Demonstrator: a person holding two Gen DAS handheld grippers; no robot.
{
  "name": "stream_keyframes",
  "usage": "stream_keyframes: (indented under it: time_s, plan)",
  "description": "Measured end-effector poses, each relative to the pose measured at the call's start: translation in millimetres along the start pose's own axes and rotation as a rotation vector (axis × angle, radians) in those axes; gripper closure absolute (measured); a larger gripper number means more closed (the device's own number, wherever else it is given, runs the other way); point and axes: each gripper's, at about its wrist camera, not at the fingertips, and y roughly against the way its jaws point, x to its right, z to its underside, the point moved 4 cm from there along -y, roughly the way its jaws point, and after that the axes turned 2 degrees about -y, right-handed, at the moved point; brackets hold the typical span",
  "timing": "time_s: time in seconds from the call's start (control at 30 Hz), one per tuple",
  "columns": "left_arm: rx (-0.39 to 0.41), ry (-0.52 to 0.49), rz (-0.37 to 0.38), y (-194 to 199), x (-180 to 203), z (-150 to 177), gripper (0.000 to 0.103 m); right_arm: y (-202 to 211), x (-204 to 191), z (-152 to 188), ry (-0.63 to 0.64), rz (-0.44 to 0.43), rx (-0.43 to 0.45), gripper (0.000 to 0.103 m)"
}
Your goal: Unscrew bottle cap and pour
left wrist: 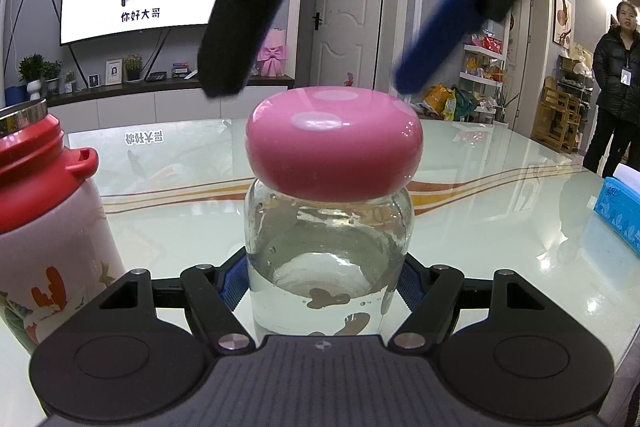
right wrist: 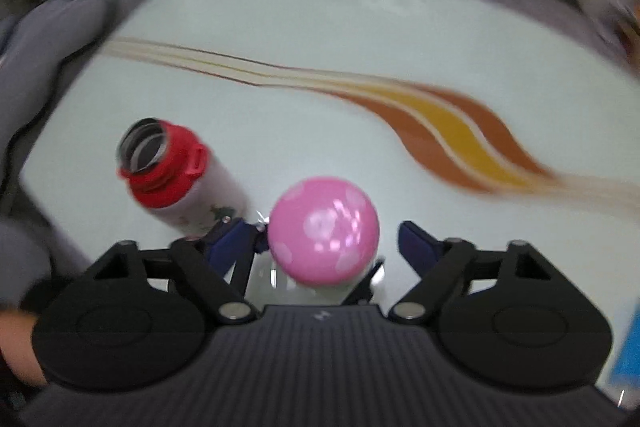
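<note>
A clear glass bottle (left wrist: 328,251) with water in it stands on the glass table, topped by a round pink cap (left wrist: 334,143) with pale spots. My left gripper (left wrist: 326,281) is shut on the bottle's body, blue pads against both sides. My right gripper (left wrist: 316,79) hangs open just above the cap, its fingers (left wrist: 436,39) pointing down. In the right wrist view the pink cap (right wrist: 323,231) sits between the open right gripper's (right wrist: 332,243) pads, closer to the left pad; this view is blurred.
A white flask with a red collar and open steel mouth (left wrist: 36,211) stands left of the bottle, also in the right wrist view (right wrist: 172,175). A blue tissue box (left wrist: 618,211) lies at the table's right edge. A person (left wrist: 616,87) stands beyond the table.
</note>
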Motion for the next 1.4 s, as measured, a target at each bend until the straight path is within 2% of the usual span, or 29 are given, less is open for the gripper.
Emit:
stream_keyframes:
  time_s: [0.07,0.17,0.3,0.37,0.4,0.5,0.67,0.8,1.03,1.2,1.3,1.4]
  plan:
    - [0.000,0.000,0.000,1,1,0,0.028,-1,-5,3,-0.094,0.039,-0.003,0.026]
    - [0.000,0.000,0.001,2,2,0,0.028,1,-14,2,-0.138,0.085,0.017,0.025]
    - [-0.002,0.001,0.002,1,2,0,0.028,-5,-21,0,-0.117,0.151,0.016,0.026]
    - [-0.003,0.001,0.003,0,1,0,0.028,-10,-24,0,-0.096,0.176,0.013,0.032]
    - [-0.004,0.001,0.003,0,1,0,0.028,-10,-24,0,-0.090,0.180,0.011,0.038]
    - [-0.005,0.002,0.005,-1,0,0,0.028,-14,-24,-2,-0.075,0.176,0.005,0.039]
    - [-0.005,0.002,0.005,-2,-1,1,0.028,-11,-12,-2,-0.033,0.117,-0.014,0.039]
    - [-0.004,0.000,0.004,-3,-1,2,0.028,-13,-4,-3,0.056,0.052,-0.028,0.039]
    - [-0.002,0.000,0.002,-3,0,3,0.028,-14,-2,-6,0.254,-0.060,-0.059,0.039]
    - [-0.001,-0.001,0.002,-3,-1,3,0.028,-14,2,-4,0.476,-0.167,-0.050,0.039]
    - [-0.001,-0.001,0.002,-3,-1,3,0.028,-14,9,-6,0.536,-0.227,-0.047,0.039]
    - [0.000,-0.002,0.001,-2,-2,3,0.028,-14,8,-8,0.547,-0.242,-0.051,0.036]
